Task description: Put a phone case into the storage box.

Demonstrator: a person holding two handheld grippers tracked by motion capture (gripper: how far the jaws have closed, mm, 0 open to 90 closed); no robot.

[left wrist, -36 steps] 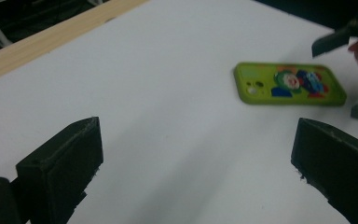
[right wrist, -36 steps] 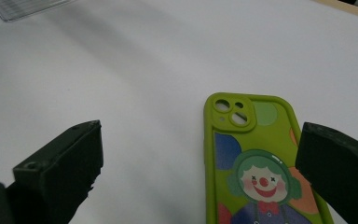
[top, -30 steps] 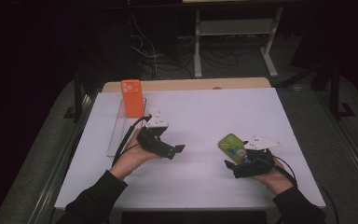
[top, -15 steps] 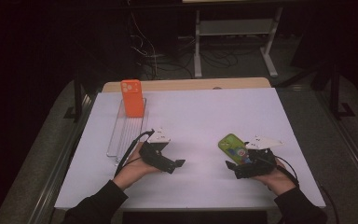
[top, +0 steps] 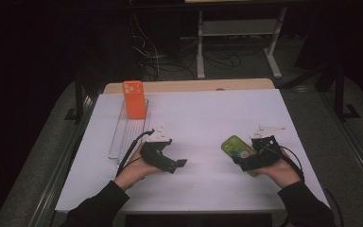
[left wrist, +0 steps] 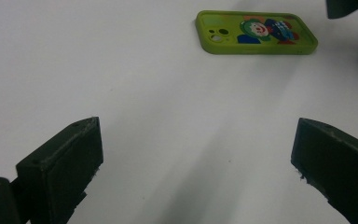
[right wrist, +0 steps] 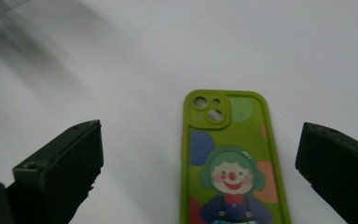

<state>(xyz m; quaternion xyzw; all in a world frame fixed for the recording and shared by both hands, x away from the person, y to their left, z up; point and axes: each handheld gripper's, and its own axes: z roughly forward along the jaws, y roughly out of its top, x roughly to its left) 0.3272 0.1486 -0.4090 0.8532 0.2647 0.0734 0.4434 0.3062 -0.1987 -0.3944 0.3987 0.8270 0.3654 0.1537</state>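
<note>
The left gripper point(top: 178, 164), black with a grey three-cornered plate on top, sits low over the white table point(top: 208, 113) at about 7 o'clock from its centre, its jaws set wide apart with bare table surface between them. In the left gripper view, the green phone case with a cartoon clown print point(left wrist: 256, 32) lies flat at 1 o'clock from those jaws, well apart from them.

The right gripper point(top: 240, 158), of the same black build, is at about 4 o'clock from the table's centre. Its jaws also stand wide and grip nothing; in the right gripper view the clown case point(right wrist: 233, 163) lies flat on the table between the two jaw tips, camera cut-out pointing to 12 o'clock, with clear gaps on both sides.

Farther out, at 10 o'clock on the table, an orange phone case point(top: 134, 99) stands upright at the far end of a clear slotted rack point(top: 127, 137).
</note>
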